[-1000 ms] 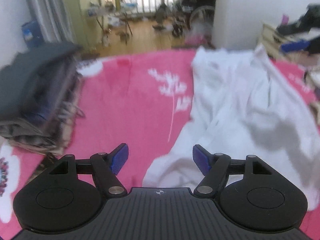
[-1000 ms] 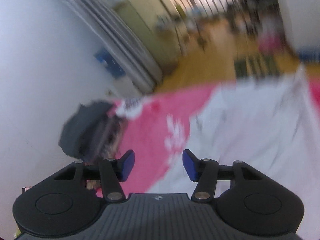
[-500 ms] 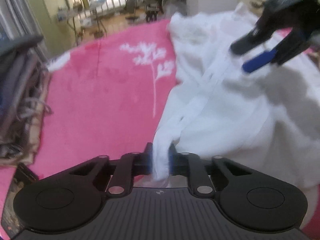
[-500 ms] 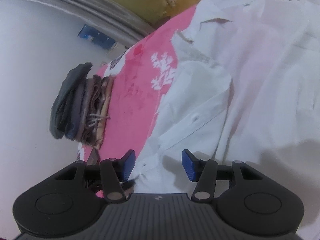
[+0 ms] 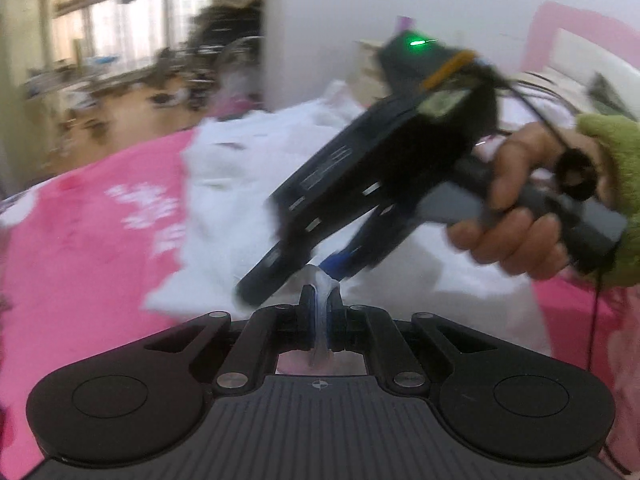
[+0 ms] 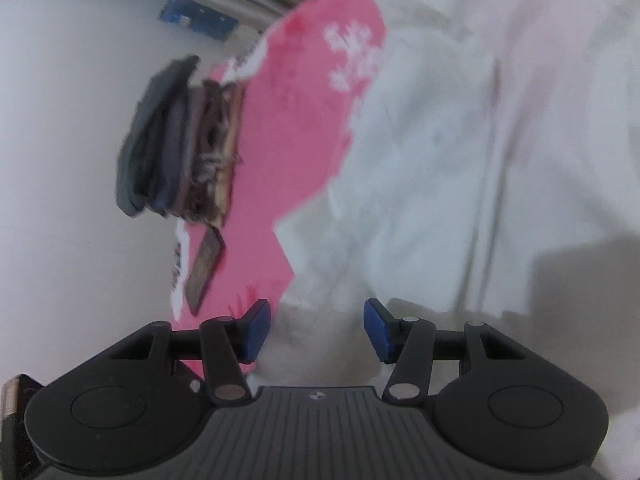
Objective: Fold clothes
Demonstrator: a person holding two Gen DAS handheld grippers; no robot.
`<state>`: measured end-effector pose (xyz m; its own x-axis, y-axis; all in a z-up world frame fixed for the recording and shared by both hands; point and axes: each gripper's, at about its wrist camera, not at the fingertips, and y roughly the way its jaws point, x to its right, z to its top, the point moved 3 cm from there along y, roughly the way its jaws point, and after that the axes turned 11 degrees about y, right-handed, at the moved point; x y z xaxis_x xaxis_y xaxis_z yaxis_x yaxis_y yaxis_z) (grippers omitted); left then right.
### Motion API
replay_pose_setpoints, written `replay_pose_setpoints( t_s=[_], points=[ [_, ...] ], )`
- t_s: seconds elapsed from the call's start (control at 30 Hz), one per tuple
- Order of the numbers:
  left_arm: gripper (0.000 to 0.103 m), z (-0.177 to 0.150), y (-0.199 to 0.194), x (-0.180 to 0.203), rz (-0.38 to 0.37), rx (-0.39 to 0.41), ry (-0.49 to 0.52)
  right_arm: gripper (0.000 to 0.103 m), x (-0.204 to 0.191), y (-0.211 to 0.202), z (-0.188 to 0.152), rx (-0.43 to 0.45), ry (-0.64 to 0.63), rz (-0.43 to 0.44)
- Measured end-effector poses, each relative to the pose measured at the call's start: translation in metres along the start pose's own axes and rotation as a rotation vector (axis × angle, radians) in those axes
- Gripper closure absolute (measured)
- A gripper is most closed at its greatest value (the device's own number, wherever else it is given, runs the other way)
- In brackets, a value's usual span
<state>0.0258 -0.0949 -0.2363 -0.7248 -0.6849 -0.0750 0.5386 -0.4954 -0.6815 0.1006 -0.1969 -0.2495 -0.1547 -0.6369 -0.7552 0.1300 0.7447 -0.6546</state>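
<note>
A white shirt (image 5: 224, 208) lies rumpled on a pink floral blanket (image 5: 80, 240). My left gripper (image 5: 322, 316) is shut on a fold of the shirt's edge, and the cloth rises between its pads. The right gripper (image 5: 332, 268), held by a hand (image 5: 516, 208) in a green sleeve, points down just beyond that pinched fold. In the right wrist view the right gripper (image 6: 316, 334) stands open, its blue pads straddling the white shirt (image 6: 460, 180) with cloth between them.
A stack of folded dark and brown clothes (image 6: 180, 148) sits at the blanket's edge by a white wall. A flat dark tablet-like object (image 6: 204, 272) lies near it. Beyond the bed are a wooden floor (image 5: 132, 120), clutter and windows.
The left gripper stays shut on the shirt edge and has lifted it. The right gripper has come down close in front of the left one, over the shirt.
</note>
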Motion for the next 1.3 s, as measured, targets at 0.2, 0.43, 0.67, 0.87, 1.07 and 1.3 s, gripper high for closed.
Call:
replay_pose_setpoints(
  t_s=[0.2, 0.43, 0.67, 0.87, 1.07, 1.3],
  points=[
    [0.099, 0.007, 0.005, 0.027, -0.082, 0.03, 0.027, 0.098, 0.02, -0.035, -0.006, 0.108, 0.066, 0.021],
    [0.072, 0.005, -0.001, 0.029, -0.129, 0.05, 0.008, 0.099, 0.044, -0.1, -0.007, 0.319, 0.055, -0.058],
    [0.048, -0.018, 0.007, 0.003, -0.034, -0.036, -0.046, 0.098, 0.094, -0.143, 0.011, 0.478, 0.079, -0.245],
    [0.048, -0.046, 0.051, -0.043, 0.174, -0.212, -0.097, 0.081, 0.119, -0.135, 0.011, 0.432, 0.165, -0.159],
    [0.066, -0.055, 0.082, -0.042, 0.205, -0.281, -0.05, 0.069, 0.118, -0.122, 0.001, 0.378, 0.222, -0.063],
    [0.102, -0.027, 0.025, -0.079, 0.389, -0.208, -0.083, 0.095, 0.107, -0.137, -0.002, 0.418, 0.203, -0.035]
  ],
)
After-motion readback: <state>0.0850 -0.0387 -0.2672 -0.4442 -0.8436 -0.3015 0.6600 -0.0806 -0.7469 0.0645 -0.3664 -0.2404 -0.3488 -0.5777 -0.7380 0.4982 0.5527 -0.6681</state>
